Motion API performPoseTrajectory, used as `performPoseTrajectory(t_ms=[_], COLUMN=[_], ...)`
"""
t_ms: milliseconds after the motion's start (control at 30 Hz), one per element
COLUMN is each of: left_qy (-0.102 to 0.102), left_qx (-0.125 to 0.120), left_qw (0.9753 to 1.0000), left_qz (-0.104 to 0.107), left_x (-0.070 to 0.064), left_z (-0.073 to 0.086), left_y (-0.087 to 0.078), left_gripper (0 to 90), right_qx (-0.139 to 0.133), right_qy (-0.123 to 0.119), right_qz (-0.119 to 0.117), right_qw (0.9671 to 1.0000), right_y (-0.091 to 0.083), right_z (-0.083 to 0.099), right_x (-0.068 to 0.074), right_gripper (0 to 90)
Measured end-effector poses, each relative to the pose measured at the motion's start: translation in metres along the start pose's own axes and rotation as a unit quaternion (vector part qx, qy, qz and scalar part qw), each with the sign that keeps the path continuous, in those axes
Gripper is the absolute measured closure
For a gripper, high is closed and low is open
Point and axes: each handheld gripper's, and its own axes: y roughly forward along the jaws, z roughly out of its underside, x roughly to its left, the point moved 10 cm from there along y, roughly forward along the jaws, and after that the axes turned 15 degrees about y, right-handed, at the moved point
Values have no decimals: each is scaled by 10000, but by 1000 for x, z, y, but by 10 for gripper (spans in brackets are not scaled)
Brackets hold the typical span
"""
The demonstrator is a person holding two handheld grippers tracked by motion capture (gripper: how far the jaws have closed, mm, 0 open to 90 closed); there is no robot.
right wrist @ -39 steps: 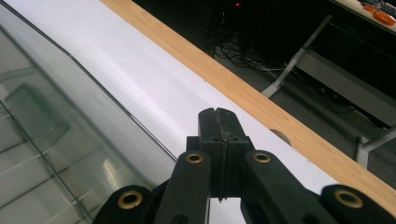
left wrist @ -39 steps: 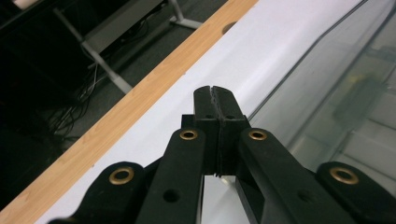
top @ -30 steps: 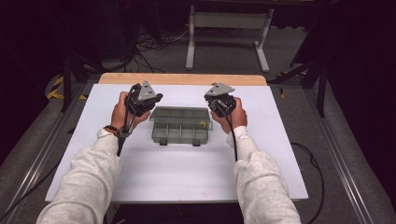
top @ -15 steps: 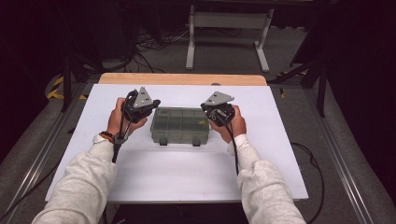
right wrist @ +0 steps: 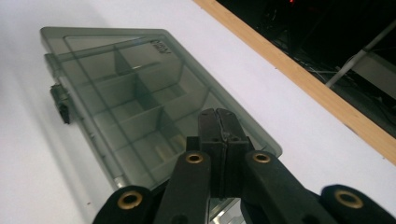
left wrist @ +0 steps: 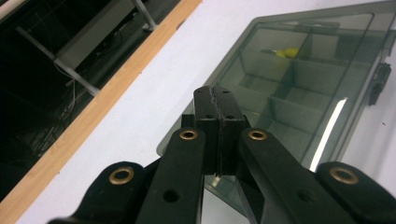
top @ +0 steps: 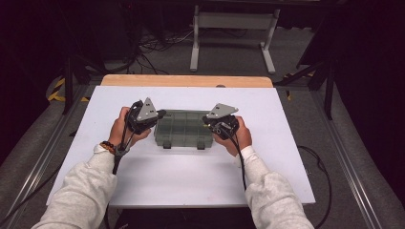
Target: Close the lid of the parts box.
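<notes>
desk [top: 157, 181]: one, white top, wooden far edge
box [top: 184, 130]: one, clear lidded organiser at mid-desk, long axis left to right, between the tools, lid down
latches [top: 166, 144]: two, on near edge
left tool [top: 161, 113]: jaws closed, empty, at box's left end
right tool [top: 205, 119]: jaws closed, empty, at right end; both equally near

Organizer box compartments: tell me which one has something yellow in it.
In the left gripper view, the compartment in the organizer box just beyond the shut left gripper holds a small yellow item; the others look empty.
</notes>
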Motion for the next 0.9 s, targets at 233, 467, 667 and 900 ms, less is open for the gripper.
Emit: performPoseTrajectory(t_ms=[233,467,667,900], left_qy=[142,111,71,2], left_qx=[13,0,8,-2], left_qw=[9998,9998,9997,9996], left_qz=[103,194,254,281], left_x=[-17,-30,-39,-48], left_z=[4,10,17,23], left_y=[2,1,2,2], left_gripper=[899,899,900,899], right_qx=[125,192,191,238], right_qy=[-53,-86,15,48], right_qz=[-101,-117,-129,-148], right_qw=[9999,9997,9997,9996], right_y=[2,2,1,4], right_z=[16,27,32,40], right_x=[10,13,13,17], right_gripper=[900,900,900,900])
